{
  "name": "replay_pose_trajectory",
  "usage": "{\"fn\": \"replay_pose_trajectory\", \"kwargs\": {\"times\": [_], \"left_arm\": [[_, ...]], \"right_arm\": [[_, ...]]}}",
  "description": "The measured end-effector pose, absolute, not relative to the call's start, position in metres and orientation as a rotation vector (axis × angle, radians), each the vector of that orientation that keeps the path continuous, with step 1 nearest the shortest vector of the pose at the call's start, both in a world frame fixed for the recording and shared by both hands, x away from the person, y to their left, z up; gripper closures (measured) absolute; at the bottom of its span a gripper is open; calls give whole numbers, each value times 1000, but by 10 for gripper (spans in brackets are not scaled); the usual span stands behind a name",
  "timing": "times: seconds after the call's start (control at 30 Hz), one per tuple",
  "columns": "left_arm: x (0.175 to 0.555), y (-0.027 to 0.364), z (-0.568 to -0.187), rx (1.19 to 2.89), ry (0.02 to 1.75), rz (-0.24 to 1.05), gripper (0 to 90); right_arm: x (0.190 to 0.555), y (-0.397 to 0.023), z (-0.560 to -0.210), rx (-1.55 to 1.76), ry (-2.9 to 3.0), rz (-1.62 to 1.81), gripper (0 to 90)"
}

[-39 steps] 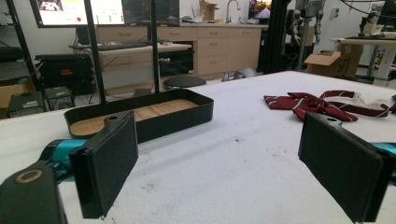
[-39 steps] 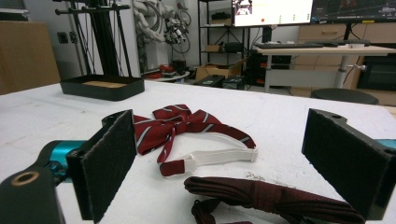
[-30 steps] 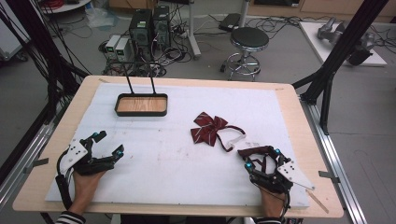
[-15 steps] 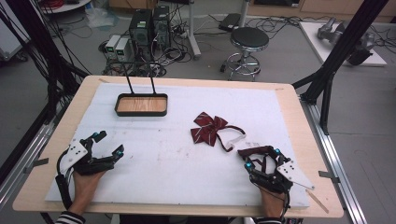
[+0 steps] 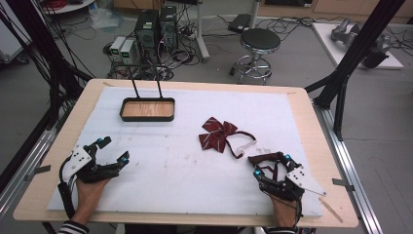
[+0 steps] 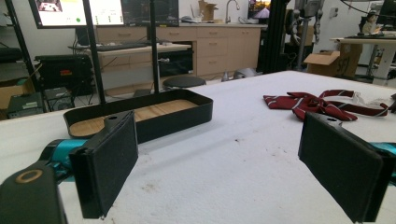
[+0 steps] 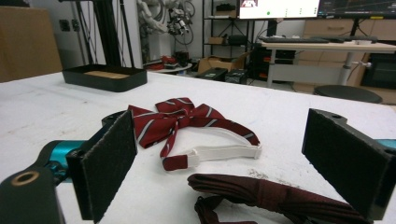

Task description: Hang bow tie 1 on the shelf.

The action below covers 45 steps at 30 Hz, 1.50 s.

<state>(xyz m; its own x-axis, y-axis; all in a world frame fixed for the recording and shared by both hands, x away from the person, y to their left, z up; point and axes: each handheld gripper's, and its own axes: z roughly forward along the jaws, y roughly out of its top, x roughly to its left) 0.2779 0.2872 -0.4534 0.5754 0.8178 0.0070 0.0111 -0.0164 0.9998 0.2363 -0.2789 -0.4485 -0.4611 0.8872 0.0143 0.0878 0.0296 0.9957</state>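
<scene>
nothing moved, both hand-held grippers and bow tie [image 5: 217, 132] unchanged

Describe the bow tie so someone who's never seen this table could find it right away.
Start at the white mat covering the wooden table. Right of centre, just ahead of the right claw, lies the bow tie. It is the one dark red fabric piece with pale stripes, trailing a strap with a white end, unlike the rigid black wood-bottomed tray.
</scene>
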Motion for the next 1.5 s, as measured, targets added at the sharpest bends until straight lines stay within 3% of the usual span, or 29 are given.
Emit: {"fn": "replay_pose_trajectory", "kwargs": {"times": [0.73, 1.5], "left_arm": [[278, 287, -453, 1456, 752, 743, 124], [279, 288, -453, 1456, 752, 741, 124]], "right_arm": [[253, -267, -398, 954, 1777, 1468, 93], [313, -241, -360, 926, 2075, 1367, 93]]}}
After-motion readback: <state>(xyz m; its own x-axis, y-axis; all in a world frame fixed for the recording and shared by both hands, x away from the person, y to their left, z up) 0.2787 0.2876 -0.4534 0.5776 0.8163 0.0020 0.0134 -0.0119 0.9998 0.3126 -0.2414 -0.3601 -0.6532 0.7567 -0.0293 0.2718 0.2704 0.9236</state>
